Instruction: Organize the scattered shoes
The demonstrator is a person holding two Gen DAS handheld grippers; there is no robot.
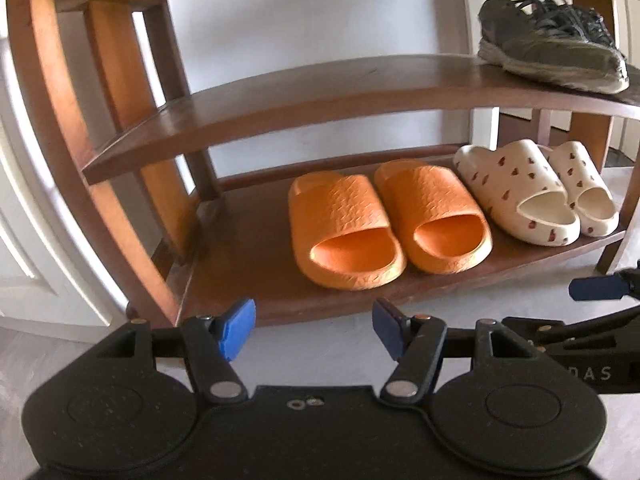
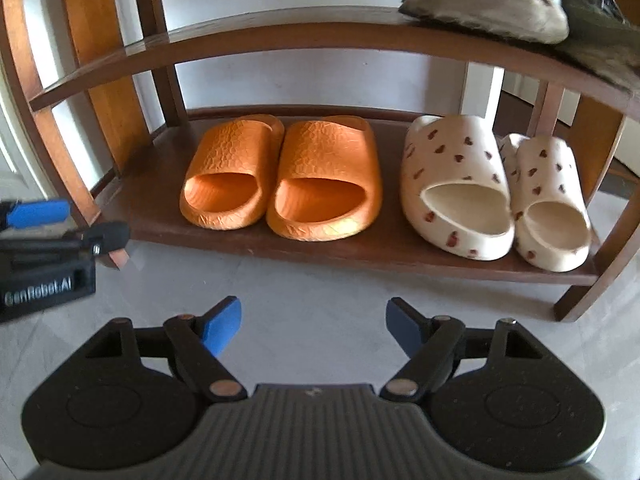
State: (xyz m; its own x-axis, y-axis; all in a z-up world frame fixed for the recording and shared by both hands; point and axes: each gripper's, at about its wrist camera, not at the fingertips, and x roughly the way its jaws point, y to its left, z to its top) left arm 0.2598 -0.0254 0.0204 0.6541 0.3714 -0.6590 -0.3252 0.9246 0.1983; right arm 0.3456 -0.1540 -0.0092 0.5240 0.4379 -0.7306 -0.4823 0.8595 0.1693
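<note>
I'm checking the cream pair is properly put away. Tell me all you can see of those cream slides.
The cream slides are a pair of thick, foam-looking sandals with small red-brown prints. They stand flat, side by side and touching, on the right end of the wooden rack's bottom shelf, open ends facing out, beside the orange slides without touching them.

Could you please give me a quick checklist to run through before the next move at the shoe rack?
1. Left gripper open, holding nothing: ok.
2. Right gripper open, holding nothing: ok.
3. Orange slides paired on bottom shelf: ok.
4. Cream slides paired beside them: ok.
5. Dark sneaker on middle shelf: ok; its mate: cannot tell.
6. More shoes left on the floor: cannot tell.
</note>
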